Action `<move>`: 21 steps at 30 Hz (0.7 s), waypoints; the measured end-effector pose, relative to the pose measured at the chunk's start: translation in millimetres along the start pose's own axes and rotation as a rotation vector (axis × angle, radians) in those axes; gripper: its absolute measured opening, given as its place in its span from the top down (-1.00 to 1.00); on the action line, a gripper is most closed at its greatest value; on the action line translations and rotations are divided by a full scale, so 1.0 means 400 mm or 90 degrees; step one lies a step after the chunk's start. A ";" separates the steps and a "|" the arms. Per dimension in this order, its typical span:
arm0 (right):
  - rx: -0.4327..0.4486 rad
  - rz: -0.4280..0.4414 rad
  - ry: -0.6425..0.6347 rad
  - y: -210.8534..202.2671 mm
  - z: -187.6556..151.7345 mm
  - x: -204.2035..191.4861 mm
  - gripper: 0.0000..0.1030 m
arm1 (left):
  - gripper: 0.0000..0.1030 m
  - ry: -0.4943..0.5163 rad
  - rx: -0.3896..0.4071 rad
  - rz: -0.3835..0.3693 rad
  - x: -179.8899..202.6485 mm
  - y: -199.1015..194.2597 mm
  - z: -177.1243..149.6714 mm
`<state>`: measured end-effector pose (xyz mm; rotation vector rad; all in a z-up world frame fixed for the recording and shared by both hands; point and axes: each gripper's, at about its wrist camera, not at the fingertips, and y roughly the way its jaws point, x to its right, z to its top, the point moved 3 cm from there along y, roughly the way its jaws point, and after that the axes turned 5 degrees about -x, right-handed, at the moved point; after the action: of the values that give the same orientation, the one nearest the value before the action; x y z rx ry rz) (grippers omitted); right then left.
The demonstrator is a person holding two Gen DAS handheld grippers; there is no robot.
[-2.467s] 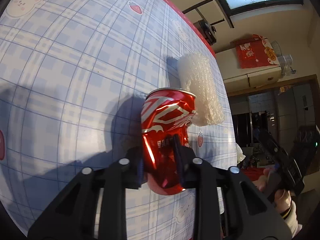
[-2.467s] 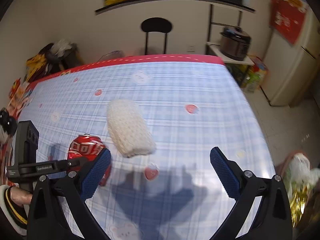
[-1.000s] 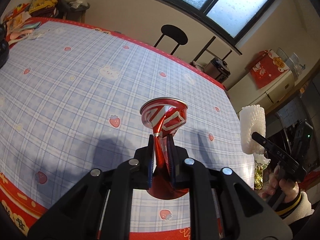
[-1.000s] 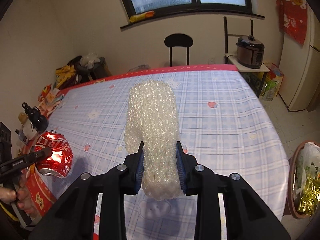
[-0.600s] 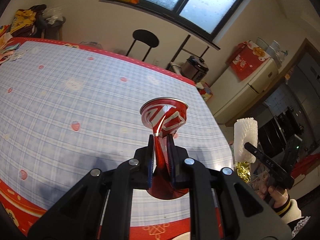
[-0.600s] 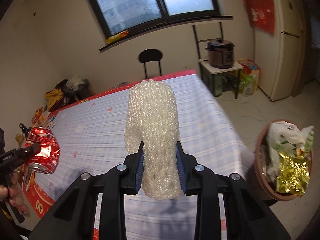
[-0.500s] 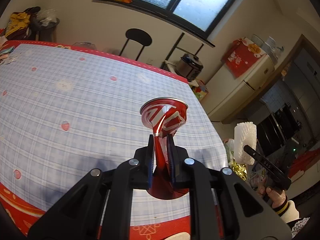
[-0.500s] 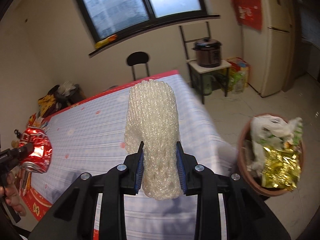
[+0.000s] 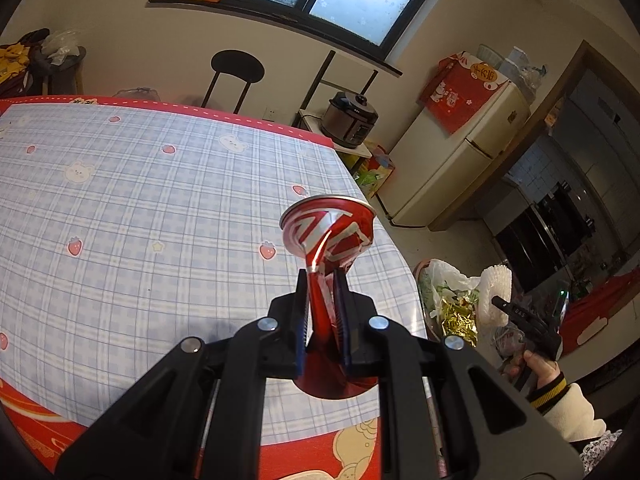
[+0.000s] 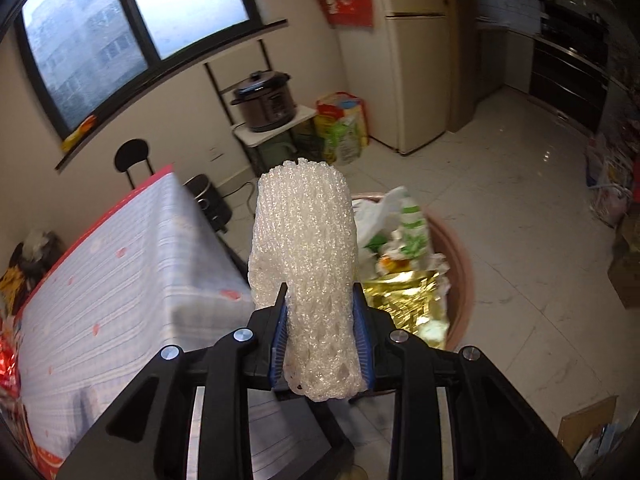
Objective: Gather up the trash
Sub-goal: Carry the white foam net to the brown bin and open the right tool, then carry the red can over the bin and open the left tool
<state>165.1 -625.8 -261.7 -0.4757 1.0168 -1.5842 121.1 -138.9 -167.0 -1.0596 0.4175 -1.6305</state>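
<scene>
My left gripper (image 9: 322, 280) is shut on a crushed red soda can (image 9: 328, 232) and holds it up over the right end of the blue checked table (image 9: 140, 216). My right gripper (image 10: 320, 300) is shut on a white foam net sleeve (image 10: 306, 240) and holds it in the air beside the table's end, just before a round brown trash bin (image 10: 456, 264) on the floor. The bin holds a white bag and gold foil. In the left wrist view the bin (image 9: 448, 300) sits past the table's right edge, with the sleeve (image 9: 496, 292) held beside it.
A cream fridge (image 10: 416, 52) stands against the far wall, with a rice cooker (image 10: 264, 100) on a small shelf left of it and a black chair (image 9: 236, 76) behind the table. Bags and boxes (image 10: 624, 264) lie along the right side of the tiled floor.
Both grippers have swung right, away from the table. The right gripper with the foam sleeve has come close to the trash bin. The left gripper keeps its hold on the can.
</scene>
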 end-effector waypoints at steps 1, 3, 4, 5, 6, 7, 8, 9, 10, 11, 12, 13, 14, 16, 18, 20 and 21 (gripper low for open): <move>0.001 -0.008 0.005 0.008 0.011 0.014 0.33 | 0.69 -0.002 0.000 0.001 0.001 0.001 -0.004; 0.000 -0.009 0.015 0.021 0.029 0.034 0.10 | 0.69 -0.005 0.001 0.002 0.000 0.003 -0.008; 0.001 -0.006 0.017 0.022 0.036 0.037 0.01 | 0.69 -0.006 0.000 0.003 -0.002 0.005 -0.009; 0.004 -0.003 0.015 0.022 0.041 0.038 -0.17 | 0.69 -0.008 0.000 0.004 -0.003 0.006 -0.007; 0.007 0.000 0.011 0.020 0.045 0.036 -0.27 | 0.69 -0.009 0.001 0.004 -0.003 0.007 -0.008; 0.010 0.002 0.007 0.020 0.051 0.036 -0.32 | 0.69 -0.009 0.001 0.004 -0.002 0.006 -0.007; 0.012 0.004 0.004 0.018 0.054 0.034 -0.41 | 0.69 -0.008 0.001 0.004 -0.002 0.006 -0.005; 0.014 0.006 0.003 0.016 0.057 0.029 -0.48 | 0.69 -0.006 0.002 0.004 0.001 0.005 -0.003; 0.017 0.007 0.002 0.012 0.063 0.025 -0.50 | 0.69 -0.003 0.003 0.002 0.003 0.005 -0.001; 0.018 0.010 0.002 0.008 0.063 0.024 -0.54 | 0.69 -0.001 0.002 0.001 0.004 0.006 0.000; 0.021 0.012 0.004 0.004 0.064 0.024 -0.58 | 0.69 0.001 0.002 -0.001 0.007 0.006 0.001; 0.024 0.011 0.006 -0.003 0.064 0.023 -0.61 | 0.69 0.004 0.001 -0.003 0.009 0.007 0.003; 0.028 0.010 0.009 -0.010 0.062 0.013 -0.66 | 0.69 0.006 0.000 -0.005 0.009 0.007 0.004; 0.042 0.009 0.018 -0.033 0.061 0.016 -0.78 | 0.69 0.011 -0.001 -0.009 0.007 0.009 0.007; 0.057 0.012 0.026 -0.064 0.058 0.018 -0.90 | 0.69 0.018 -0.004 -0.015 0.010 0.014 0.011; 0.070 0.009 0.031 -0.094 0.055 0.021 -0.90 | 0.69 0.029 -0.007 -0.022 0.023 0.021 0.016; 0.075 0.007 0.032 -0.108 0.054 0.021 -0.90 | 0.69 0.037 -0.010 -0.028 0.032 0.027 0.019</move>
<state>153.9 -641.8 -216.6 -0.3503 0.9559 -1.6429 133.6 -152.4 -165.1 -1.0413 0.4488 -1.7034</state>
